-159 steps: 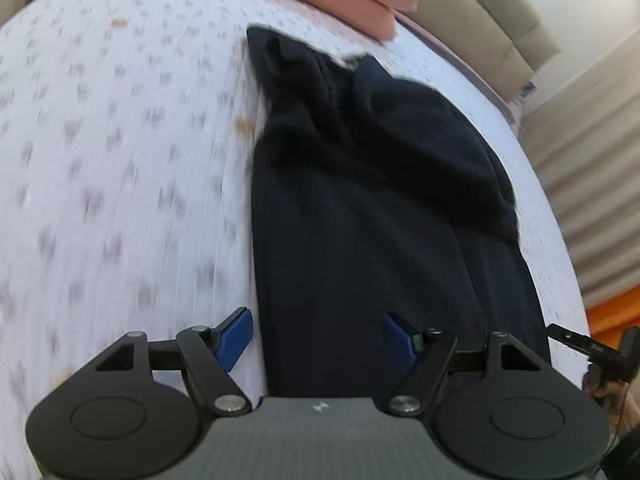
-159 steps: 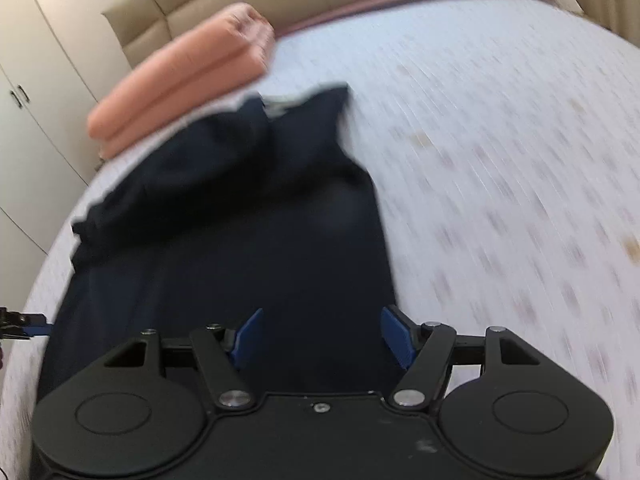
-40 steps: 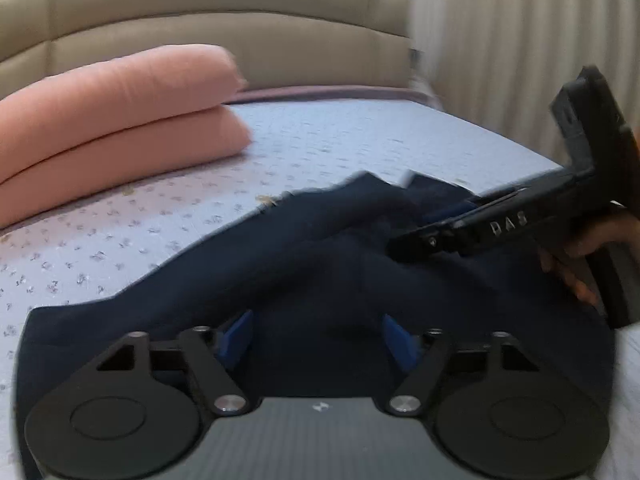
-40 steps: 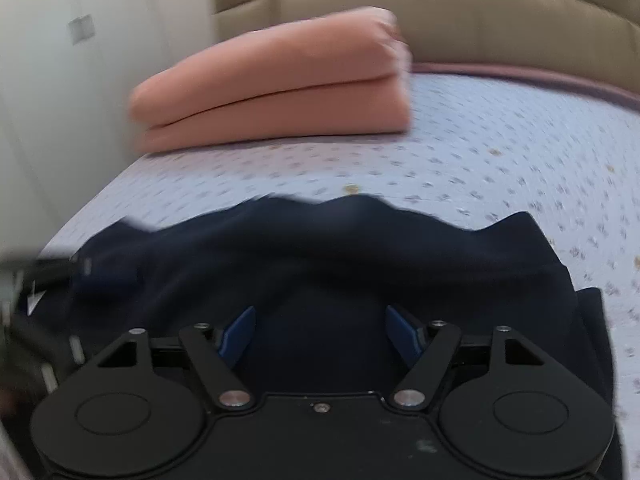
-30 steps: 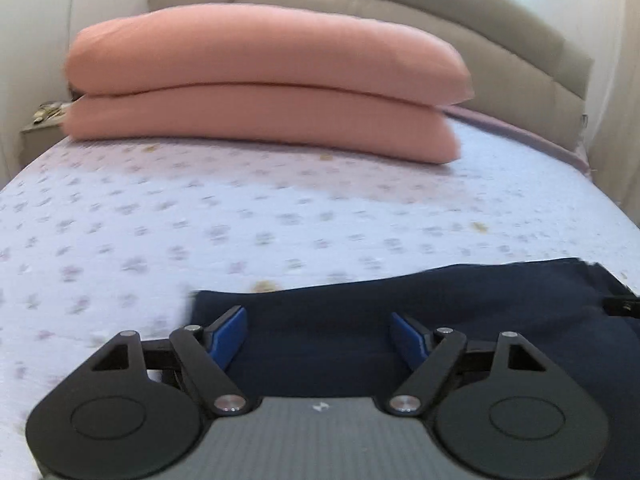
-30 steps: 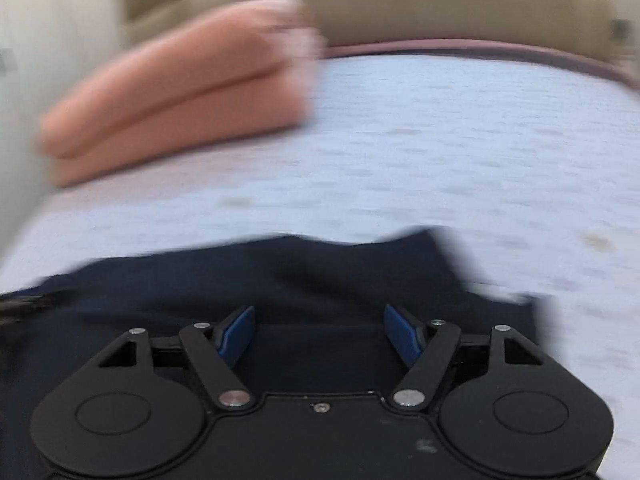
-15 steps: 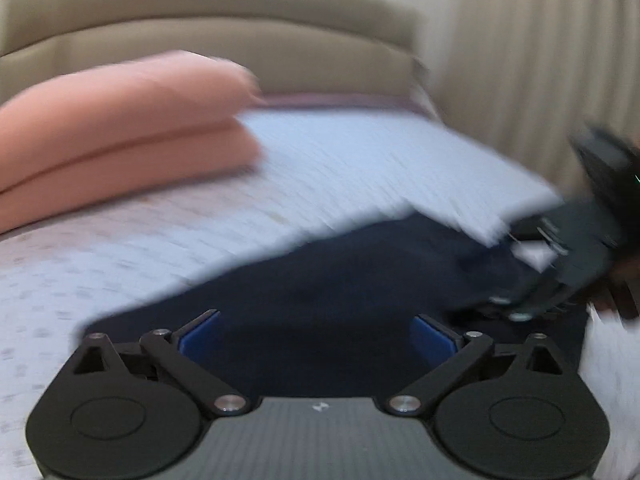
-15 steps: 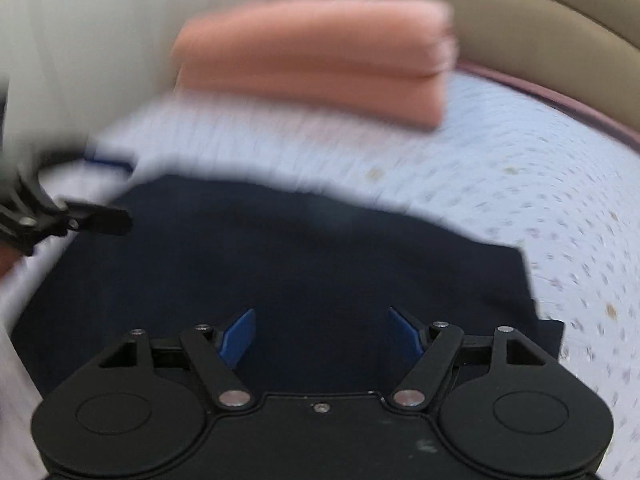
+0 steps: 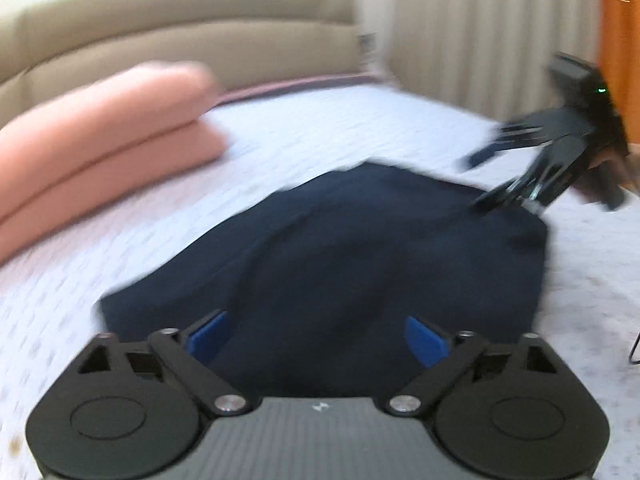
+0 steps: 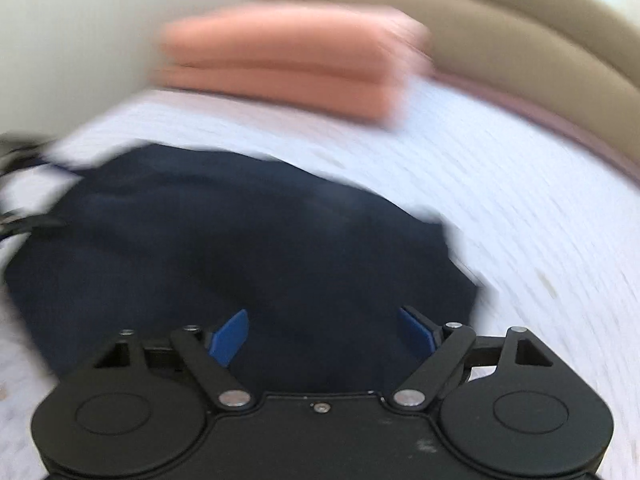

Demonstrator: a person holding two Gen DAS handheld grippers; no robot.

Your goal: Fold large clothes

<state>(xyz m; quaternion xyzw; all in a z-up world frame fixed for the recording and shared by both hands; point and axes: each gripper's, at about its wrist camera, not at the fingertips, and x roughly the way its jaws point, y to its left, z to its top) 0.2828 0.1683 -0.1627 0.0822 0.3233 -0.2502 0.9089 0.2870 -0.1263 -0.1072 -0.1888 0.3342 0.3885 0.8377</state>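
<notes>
A dark navy garment [image 9: 360, 248] lies folded into a compact shape on the patterned white bed sheet [image 9: 320, 128]; it also shows in the right wrist view [image 10: 240, 240]. My left gripper [image 9: 316, 340] is open and empty, held over the garment's near edge. My right gripper [image 10: 324, 334] is open and empty above the garment's near edge. In the left wrist view the right gripper [image 9: 492, 176] shows at the garment's far right corner, jaws apart. Both views are blurred by motion.
Two stacked salmon-pink pillows [image 9: 100, 132] lie at the head of the bed, also in the right wrist view [image 10: 288, 64]. A beige padded headboard [image 9: 180, 32] stands behind them. Pale curtains [image 9: 480, 32] hang at the right. A white wardrobe [image 10: 72, 32] stands at the left.
Five seconds ago the garment lay long and spread out; now it is folded shorter. In the last half second both grippers pulled back a little, open, and the views swung.
</notes>
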